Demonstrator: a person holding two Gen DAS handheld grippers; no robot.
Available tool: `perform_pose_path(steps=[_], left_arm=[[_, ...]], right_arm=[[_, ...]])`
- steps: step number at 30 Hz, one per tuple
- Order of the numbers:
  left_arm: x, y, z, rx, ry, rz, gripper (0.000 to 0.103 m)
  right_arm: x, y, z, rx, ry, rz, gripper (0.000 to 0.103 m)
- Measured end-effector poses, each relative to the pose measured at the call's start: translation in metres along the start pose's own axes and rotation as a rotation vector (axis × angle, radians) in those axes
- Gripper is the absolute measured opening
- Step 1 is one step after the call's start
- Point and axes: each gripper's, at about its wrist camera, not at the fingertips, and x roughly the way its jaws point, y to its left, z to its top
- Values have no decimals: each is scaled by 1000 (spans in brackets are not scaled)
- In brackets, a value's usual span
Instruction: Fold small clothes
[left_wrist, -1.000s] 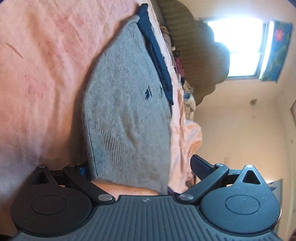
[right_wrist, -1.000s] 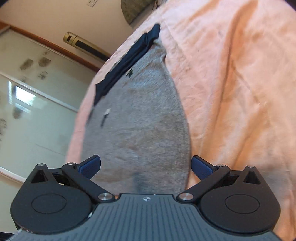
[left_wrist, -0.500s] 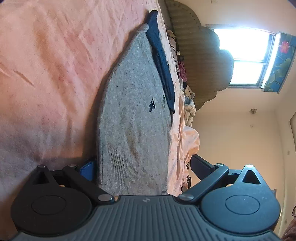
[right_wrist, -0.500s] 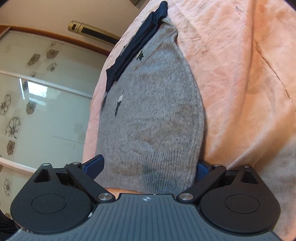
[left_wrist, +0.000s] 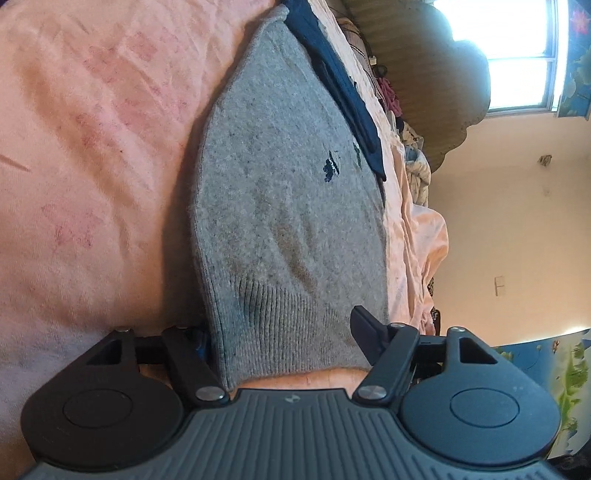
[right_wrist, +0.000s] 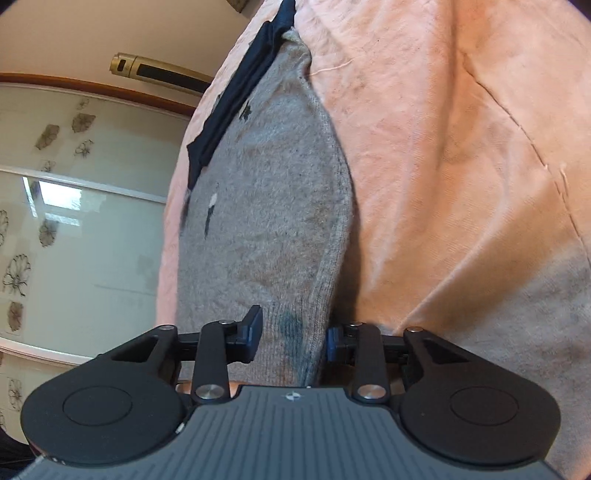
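A grey knit garment with a small navy logo lies lengthwise on the pink bed sheet, and a navy garment runs along its far side. My left gripper straddles one ribbed end. Its jaws are closing, the cloth lies flat between them, and the pads are not squeezing it. In the right wrist view the grey garment has a dark stain on its ribbed end. My right gripper is closing there, and its blue pads pinch the bunched cloth from both sides.
The pink sheet spreads wide beside the garment in both views. The bed's edge runs just past the navy garment. A pile of clothes, a dark headboard and a bright window lie beyond; a flowered glass door is beside the bed.
Both grippers moved in over the garment's ribbed ends. The right jaws went from wide open to pinched on the cloth. The left jaws narrowed slightly around their end.
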Motion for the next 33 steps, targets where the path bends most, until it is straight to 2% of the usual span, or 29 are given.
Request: perform_pose_path(steps=[1,2,8,15,19,24,33], left_arm=[[3,-3,0,36,22,91,2],[8,-5,0,65,53,146,4],[7,-12,8,86,64,150,4],[-11,-41,38,121,-20,35,5],[-18,-60,68,163,-76,-7,5],[-11,-82,111,229,-129,-11,5],[20,-97,199,249,-198,-28,5]], right_arm=[[2,0,1,-2,8,-33,25],[4,2,2,-17,21,-71,7],[0,20,5,-116,31,-67,10],[-8,47,30,-184,-14,8,10],[-7,62,59,-222,-56,39,10],[4,76,104,-267,-96,58,10],[35,94,191,-295,-170,94,10]])
